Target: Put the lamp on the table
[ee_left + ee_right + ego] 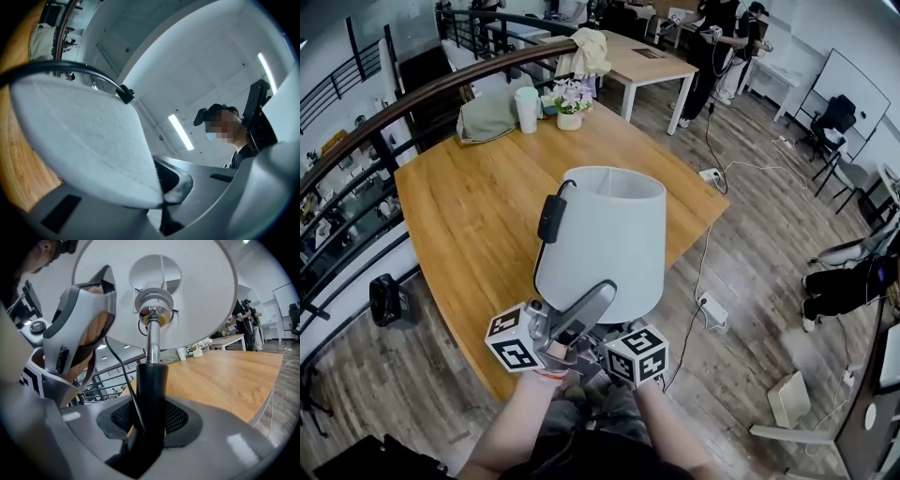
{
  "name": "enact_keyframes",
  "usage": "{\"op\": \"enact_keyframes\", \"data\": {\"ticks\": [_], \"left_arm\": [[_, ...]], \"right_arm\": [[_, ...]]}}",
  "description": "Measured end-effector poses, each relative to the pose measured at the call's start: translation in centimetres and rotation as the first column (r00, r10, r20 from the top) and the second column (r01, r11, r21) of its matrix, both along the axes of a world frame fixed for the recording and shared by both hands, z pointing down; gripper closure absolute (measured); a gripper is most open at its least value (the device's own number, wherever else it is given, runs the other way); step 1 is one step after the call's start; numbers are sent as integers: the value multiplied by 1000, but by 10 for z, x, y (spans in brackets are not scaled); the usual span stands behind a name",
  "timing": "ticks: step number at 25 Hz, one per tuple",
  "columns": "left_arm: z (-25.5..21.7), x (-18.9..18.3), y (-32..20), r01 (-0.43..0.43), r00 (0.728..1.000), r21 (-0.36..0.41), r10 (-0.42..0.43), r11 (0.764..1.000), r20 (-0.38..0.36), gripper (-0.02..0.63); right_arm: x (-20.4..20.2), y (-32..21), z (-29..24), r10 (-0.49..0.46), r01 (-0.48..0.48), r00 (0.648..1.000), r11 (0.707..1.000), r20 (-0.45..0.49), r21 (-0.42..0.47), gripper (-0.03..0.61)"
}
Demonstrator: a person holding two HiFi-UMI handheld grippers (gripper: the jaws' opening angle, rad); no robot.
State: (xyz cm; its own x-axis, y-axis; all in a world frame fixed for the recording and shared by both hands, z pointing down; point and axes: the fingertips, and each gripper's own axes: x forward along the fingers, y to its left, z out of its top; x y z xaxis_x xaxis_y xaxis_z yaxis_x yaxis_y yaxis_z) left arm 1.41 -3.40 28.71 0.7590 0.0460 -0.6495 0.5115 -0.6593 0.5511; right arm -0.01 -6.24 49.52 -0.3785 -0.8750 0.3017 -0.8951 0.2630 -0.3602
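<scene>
Here, lamp (605, 239): held in both grippers over the near edge of the table (459, 202), at the middle of the head view; its foot is hidden under the shade, so contact with the wood cannot be told.
Shade (197, 296): white, open top facing up, wide rim toward the person at 6 o'clock.
Stem (151, 390): black sleeve below, bright metal above, running up into the shade.
Cord: black, hanging down the shade's 9 o'clock side, with a switch (550, 218) on it.
Left gripper (161, 199): jaws pinched on the shade's lower rim (the white fabric fills most of its own view).
Right gripper (147, 423): jaws closed round the black stem, pads pressed on either side, the cord running down beside it.
Far end of table: a cup (527, 109) and a pot of flowers (570, 105) just beside each other at 12 o'clock, well apart from the lamp.
Railing (412, 94): dark curved bar along the table's 10 o'clock side.
Background: people stand by another table at 1 o'clock.
</scene>
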Motion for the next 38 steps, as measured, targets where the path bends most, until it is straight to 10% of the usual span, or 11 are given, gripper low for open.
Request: {"op": "enact_keyframes", "data": {"ticks": [19,38], "left_arm": [[20,37,-125,279,960,-41,-279,959,21,609],[33,97,-224,397,918,-30,-396,917,25,611]], "right_arm": [[26,-118,20,-310,310,951,951,7,-6,428],[80,-227,30,-424,424,905,905,-18,36,429]]}}
